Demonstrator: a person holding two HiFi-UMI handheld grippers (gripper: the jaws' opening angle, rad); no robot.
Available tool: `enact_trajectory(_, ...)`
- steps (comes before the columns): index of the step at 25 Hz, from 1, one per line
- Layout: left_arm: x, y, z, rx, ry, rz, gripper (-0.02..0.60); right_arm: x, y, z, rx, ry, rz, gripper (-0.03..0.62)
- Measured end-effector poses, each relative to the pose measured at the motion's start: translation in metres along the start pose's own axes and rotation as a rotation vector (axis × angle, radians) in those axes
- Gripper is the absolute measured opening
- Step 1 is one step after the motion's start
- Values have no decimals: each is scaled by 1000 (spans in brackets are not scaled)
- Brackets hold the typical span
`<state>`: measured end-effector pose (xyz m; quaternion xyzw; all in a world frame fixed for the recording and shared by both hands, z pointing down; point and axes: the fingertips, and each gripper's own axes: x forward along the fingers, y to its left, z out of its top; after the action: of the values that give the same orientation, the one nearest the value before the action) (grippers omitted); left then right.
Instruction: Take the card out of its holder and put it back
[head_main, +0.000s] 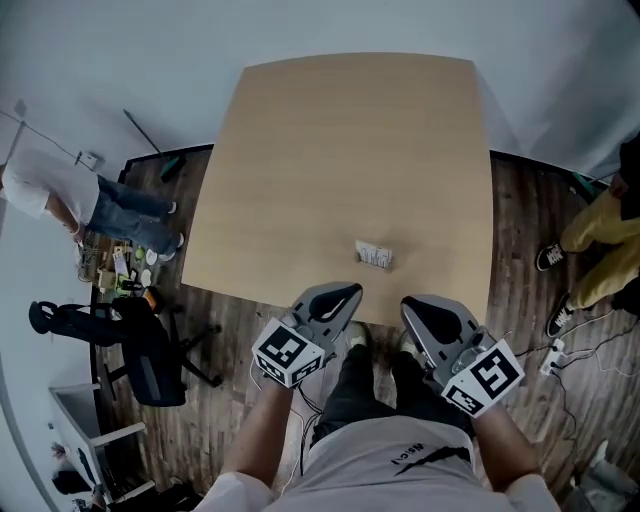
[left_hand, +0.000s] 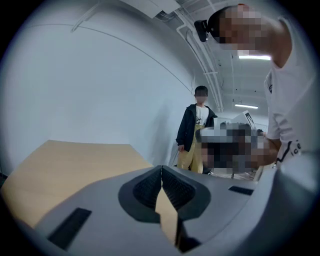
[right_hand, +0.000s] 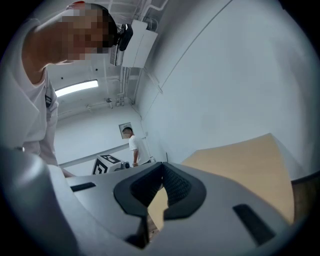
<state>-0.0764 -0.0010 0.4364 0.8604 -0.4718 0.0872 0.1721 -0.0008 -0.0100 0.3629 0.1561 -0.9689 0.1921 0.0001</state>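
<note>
On the light wooden table (head_main: 340, 150), a small card holder with a white card (head_main: 374, 256) stands near the front edge. My left gripper (head_main: 345, 292) hovers at that edge, just short of the holder and a little to its left; its jaws are shut with nothing between them. The right gripper (head_main: 412, 303) hangs beside it, to the holder's right, and its jaws are also closed and empty. In the left gripper view the ribbed pads of the left gripper (left_hand: 161, 175) meet, with bare table beyond. In the right gripper view the right gripper (right_hand: 162, 176) shows its pads touching. The holder is out of sight in both gripper views.
A person in a white shirt (head_main: 50, 190) stands on the floor at the left by a black office chair (head_main: 140, 340). Another person in yellow trousers (head_main: 600, 240) stands at the right. A power strip (head_main: 553, 355) with cables lies on the wooden floor.
</note>
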Motion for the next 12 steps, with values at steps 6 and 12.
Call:
enact_trajectory(6,27,43,-31,31,41,-113,14,25,-34,-21,35,12,-72,14)
enact_trajectory(12,47,95,-62,54,91,-210,34,59,-47,-38,41,20,-136,14)
